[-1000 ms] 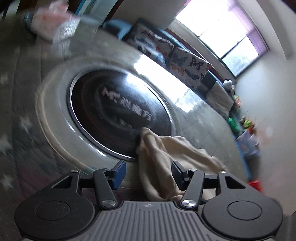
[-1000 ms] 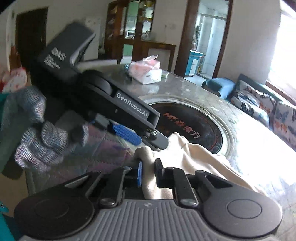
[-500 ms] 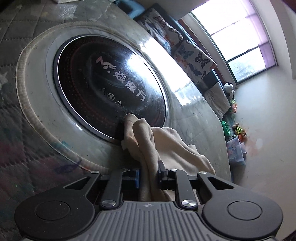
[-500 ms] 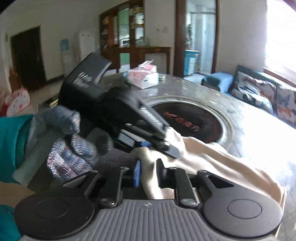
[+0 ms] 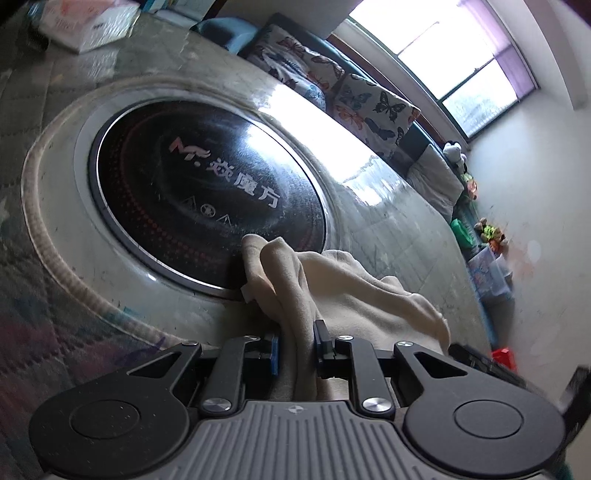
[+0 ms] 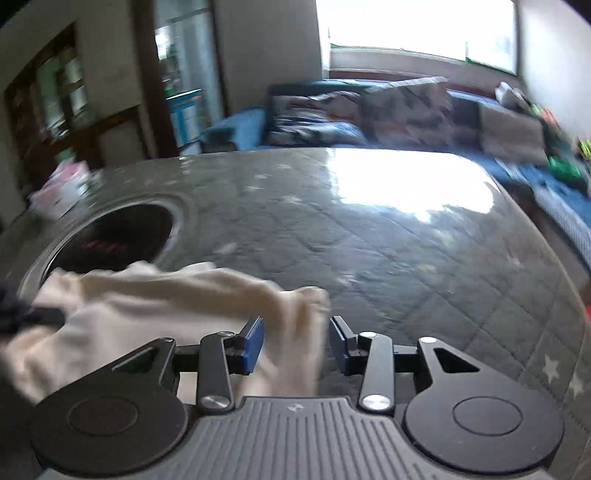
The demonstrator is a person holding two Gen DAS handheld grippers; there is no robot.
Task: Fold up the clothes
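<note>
A cream garment (image 5: 343, 280) lies bunched on the table by the near rim of the black hob. My left gripper (image 5: 297, 349) is shut on a thick fold of it, and the cloth runs up between the pads. In the right wrist view the same garment (image 6: 166, 302) stretches from the left edge to my right gripper (image 6: 295, 345). That gripper is open, its jaws wide apart. An end of the cloth lies loose between the fingers, nearer the left blue pad (image 6: 253, 341). This view is blurred by motion.
A round black induction hob (image 5: 207, 184) is set into the round table with a quilted star-print cover (image 6: 406, 258). A tissue box (image 5: 88, 26) stands at the far edge. A sofa with butterfly cushions (image 5: 369, 107) sits behind, and toys line the wall.
My left gripper closed on the garment a second ago and still holds it. My right gripper let go of its fold, opened, and swung right towards the cloth's other end.
</note>
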